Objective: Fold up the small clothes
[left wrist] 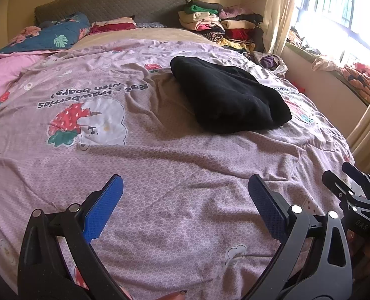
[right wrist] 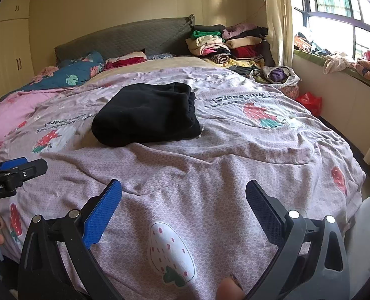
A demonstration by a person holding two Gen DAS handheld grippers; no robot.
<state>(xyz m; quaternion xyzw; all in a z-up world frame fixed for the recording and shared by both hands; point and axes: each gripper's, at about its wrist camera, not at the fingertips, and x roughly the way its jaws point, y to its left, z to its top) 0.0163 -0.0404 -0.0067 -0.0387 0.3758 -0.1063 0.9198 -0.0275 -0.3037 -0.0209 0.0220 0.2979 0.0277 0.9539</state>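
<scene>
A black garment (left wrist: 228, 97) lies folded into a thick rectangle on the pink strawberry-print bedspread (left wrist: 160, 165). In the right wrist view the same garment (right wrist: 147, 115) lies ahead and a little left. My left gripper (left wrist: 185, 187) is open and empty, held above the bedspread well short of the garment. My right gripper (right wrist: 183, 190) is open and empty too, above the bed's near part. The right gripper's body shows at the right edge of the left wrist view (left wrist: 355, 195), and the left gripper shows at the left edge of the right wrist view (right wrist: 12, 172).
A pile of folded clothes (right wrist: 225, 45) stands at the bed's far right by the grey headboard (right wrist: 125, 40). Pillows and a blue quilt (right wrist: 69, 75) lie at the far left. A window sill with loose clothes (right wrist: 340, 62) runs along the right.
</scene>
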